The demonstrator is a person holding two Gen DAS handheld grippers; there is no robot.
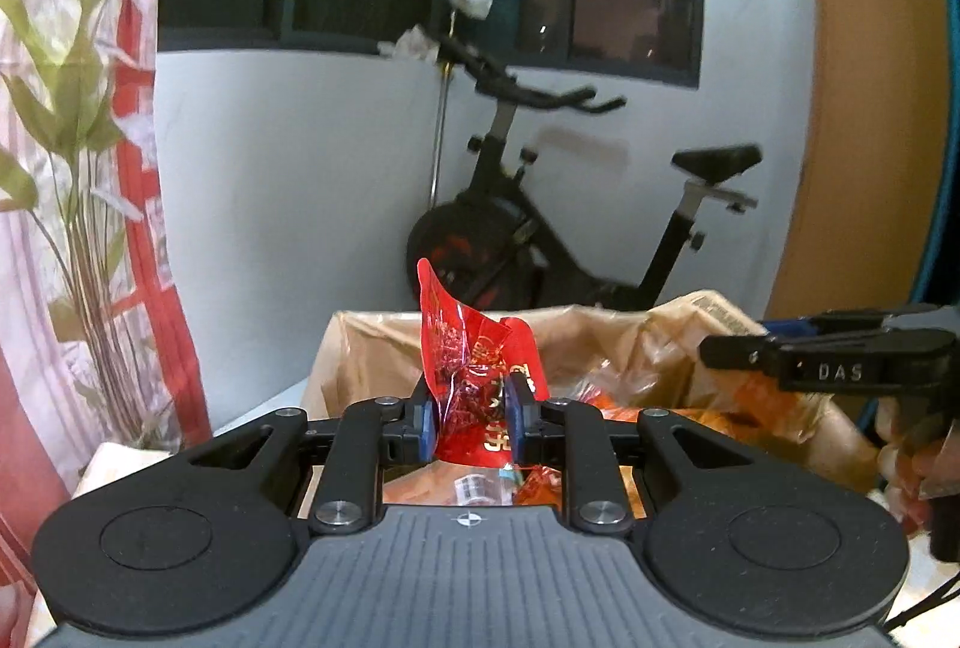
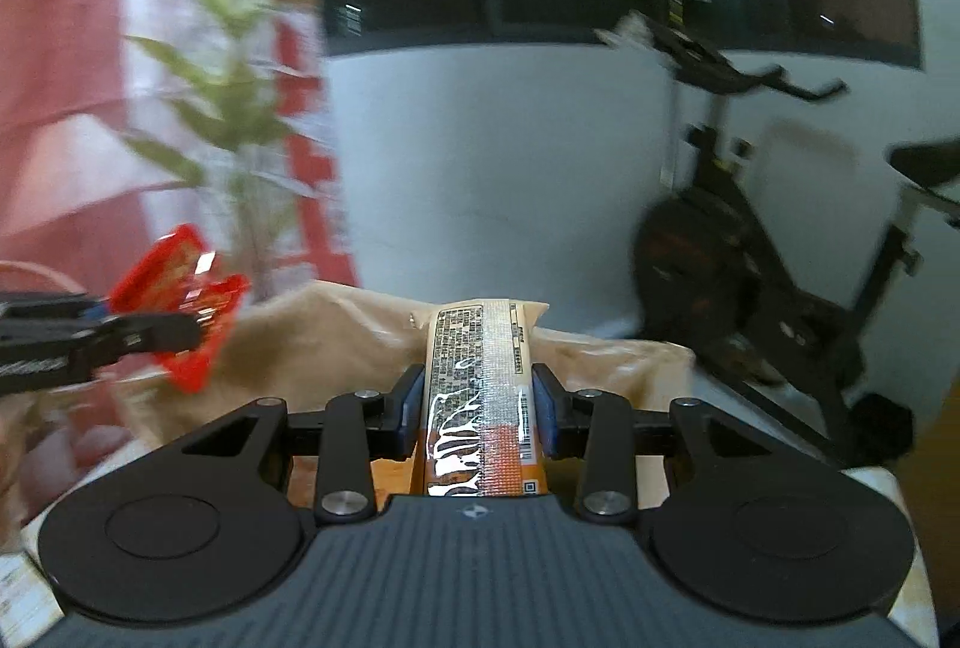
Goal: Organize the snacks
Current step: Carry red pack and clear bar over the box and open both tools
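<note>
My left gripper [image 1: 471,420] is shut on a crinkled red snack packet [image 1: 474,366] and holds it above an open cardboard box lined with brown paper [image 1: 372,348]. The packet also shows at the left of the right wrist view [image 2: 180,300], with the left gripper's fingers [image 2: 150,333] beside it. My right gripper [image 2: 477,408] is shut on an orange snack packet [image 2: 480,390] with a printed label facing up, over the same box [image 2: 324,342]. The right gripper also shows at the right of the left wrist view [image 1: 744,348]. More orange snacks [image 1: 630,402] lie inside the box.
A black exercise bike [image 1: 540,240] stands against the white wall behind the box. A tall green plant [image 1: 78,138] and a red-and-white curtain [image 1: 144,228] are on the left. A wooden panel [image 1: 864,78] is on the right.
</note>
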